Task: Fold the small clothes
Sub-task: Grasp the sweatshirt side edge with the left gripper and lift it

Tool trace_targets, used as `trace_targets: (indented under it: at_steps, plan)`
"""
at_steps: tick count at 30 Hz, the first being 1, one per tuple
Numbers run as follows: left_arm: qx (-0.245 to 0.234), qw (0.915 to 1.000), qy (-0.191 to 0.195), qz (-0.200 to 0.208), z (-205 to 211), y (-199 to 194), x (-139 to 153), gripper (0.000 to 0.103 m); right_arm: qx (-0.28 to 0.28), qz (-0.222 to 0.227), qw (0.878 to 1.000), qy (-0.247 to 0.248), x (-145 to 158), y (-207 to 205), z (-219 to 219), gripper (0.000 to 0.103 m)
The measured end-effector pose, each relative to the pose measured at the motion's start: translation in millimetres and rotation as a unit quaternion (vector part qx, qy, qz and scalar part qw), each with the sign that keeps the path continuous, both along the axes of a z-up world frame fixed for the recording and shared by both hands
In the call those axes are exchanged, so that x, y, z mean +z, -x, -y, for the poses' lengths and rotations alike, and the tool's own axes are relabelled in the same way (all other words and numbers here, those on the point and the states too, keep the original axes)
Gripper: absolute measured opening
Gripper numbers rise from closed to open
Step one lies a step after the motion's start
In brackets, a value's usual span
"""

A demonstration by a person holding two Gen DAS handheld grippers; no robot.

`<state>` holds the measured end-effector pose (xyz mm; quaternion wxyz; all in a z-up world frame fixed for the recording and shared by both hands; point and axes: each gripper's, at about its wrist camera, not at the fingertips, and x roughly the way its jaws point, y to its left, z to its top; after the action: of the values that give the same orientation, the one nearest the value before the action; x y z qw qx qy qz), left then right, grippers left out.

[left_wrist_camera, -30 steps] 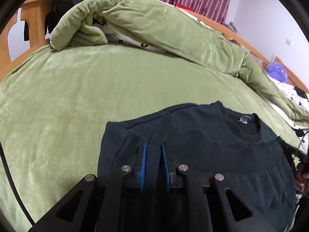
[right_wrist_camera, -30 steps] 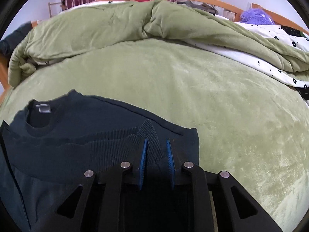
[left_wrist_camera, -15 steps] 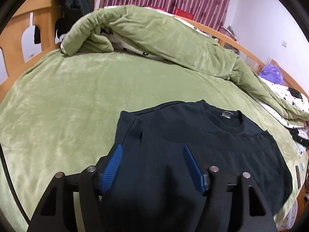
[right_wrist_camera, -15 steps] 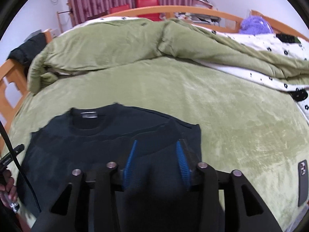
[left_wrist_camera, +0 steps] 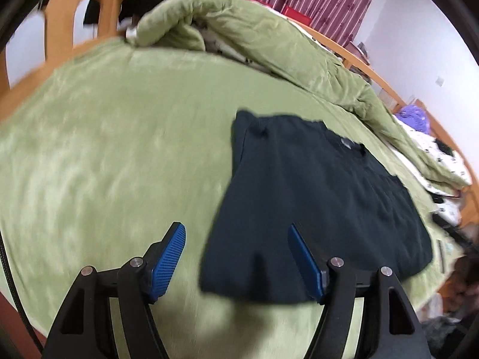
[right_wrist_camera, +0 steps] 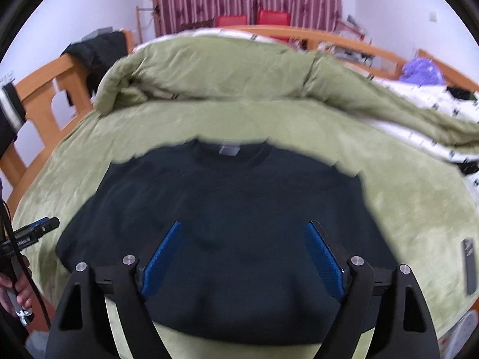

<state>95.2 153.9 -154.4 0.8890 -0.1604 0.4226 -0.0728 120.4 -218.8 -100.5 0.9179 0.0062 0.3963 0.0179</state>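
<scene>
The dark sweater (right_wrist_camera: 227, 227) lies folded flat on the green bedspread (left_wrist_camera: 104, 155), collar toward the heaped quilt (right_wrist_camera: 239, 68). Left gripper (left_wrist_camera: 236, 257) stands wide and empty; right gripper (right_wrist_camera: 242, 257) is opening, holding nothing, probably because this fold is laid

A green plush blanket (right_wrist_camera: 404, 203) covers the bed; a bunched green duvet (right_wrist_camera: 227, 68) lies along its far edge. A dark phone (right_wrist_camera: 469, 264) rests near the right edge.
</scene>
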Motion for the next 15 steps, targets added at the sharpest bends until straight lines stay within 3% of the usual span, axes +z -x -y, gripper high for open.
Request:
trace_targets:
  at_steps: [3, 8, 15]
  plan:
    - [-0.016, 0.9989, 0.041, -0.016, -11, 13, -18, 0.069, 0.005, -0.020, 1.000, 0.002, -40, 3, -16, 0.083]
    - [-0.042, 0.9964, 0.070, -0.021, -13, 21, -39, 0.069, -0.013, -0.053, 0.998, 0.010, -92, -4, -26, 0.083]
    - [-0.053, 0.9914, 0.119, -0.018, 0, 4, -52, 0.070, -0.007, -0.057, 0.998, 0.020, -97, 1, -28, 0.084]
